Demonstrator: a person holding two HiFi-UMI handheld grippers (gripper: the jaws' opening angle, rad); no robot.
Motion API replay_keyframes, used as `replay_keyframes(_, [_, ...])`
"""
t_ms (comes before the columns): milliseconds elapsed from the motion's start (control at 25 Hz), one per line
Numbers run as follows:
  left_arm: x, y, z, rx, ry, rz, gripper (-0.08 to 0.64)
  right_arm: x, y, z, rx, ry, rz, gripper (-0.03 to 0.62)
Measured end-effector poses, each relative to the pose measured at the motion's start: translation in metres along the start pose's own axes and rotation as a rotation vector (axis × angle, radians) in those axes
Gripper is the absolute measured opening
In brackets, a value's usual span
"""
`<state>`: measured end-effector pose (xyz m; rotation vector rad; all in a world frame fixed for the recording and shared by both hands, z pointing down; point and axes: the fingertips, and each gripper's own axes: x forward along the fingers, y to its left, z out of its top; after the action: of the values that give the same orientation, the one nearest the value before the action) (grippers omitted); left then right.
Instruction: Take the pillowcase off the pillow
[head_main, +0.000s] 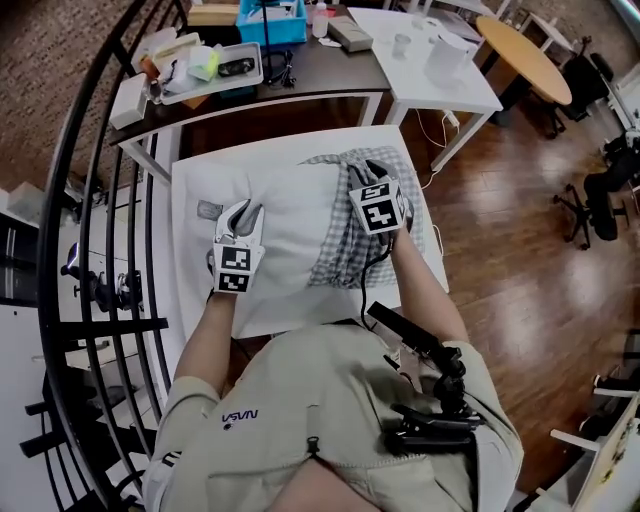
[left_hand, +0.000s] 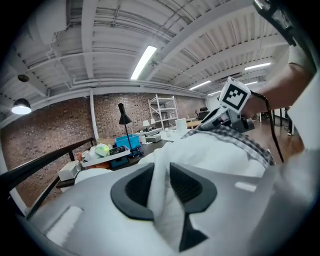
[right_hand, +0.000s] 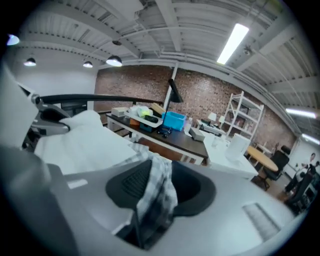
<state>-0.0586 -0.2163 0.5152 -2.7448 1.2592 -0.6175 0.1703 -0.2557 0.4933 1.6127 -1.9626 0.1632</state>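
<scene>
On the white counter (head_main: 195, 180), our left tongs (head_main: 240, 213) pinch the bare pillow (head_main: 285, 235) while our right tongs (head_main: 367, 172) sit slack around the checked pillowcase (head_main: 345, 250), bunched at the pillow's right end. That loose hold could let the case slip free mid-pull.

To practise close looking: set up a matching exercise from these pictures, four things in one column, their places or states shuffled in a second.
Things: 1 left gripper; 2 right gripper; 3 blue box; 4 pillowcase.
States: a on the dark desk; b white pillow fabric between its jaws; c bunched at the pillow's right end; d checked cloth between its jaws.
Pairs: 1-b, 2-d, 3-a, 4-c.
</scene>
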Motion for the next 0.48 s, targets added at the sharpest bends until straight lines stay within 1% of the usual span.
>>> replay_keyframes(120, [-0.012,0.0,0.013,0.013,-0.018,0.005,0.135,-0.033,0.016,0.002,0.063,-0.056,0.01,0.129])
replay_keyframes(200, [-0.028,-0.009,0.024,0.025,-0.04,0.0,0.155,-0.053,0.031,-0.004,0.091,-0.07,0.016,0.129])
replay_keyframes(240, [-0.037,-0.018,0.027,0.028,-0.046,-0.019,0.161,-0.063,0.039,-0.008,0.106,-0.071,0.022,0.129])
replay_keyframes(320, [-0.051,-0.046,0.026,0.033,-0.034,-0.085,0.209,-0.083,0.055,-0.017,0.139,-0.067,0.035,0.129])
replay_keyframes(400, [-0.062,-0.079,0.013,0.046,0.005,-0.159,0.246,-0.102,0.07,-0.027,0.171,-0.054,0.049,0.14])
replay_keyframes(480, [-0.065,-0.107,-0.013,0.045,0.072,-0.212,0.273,-0.119,0.086,-0.043,0.191,-0.025,0.065,0.147])
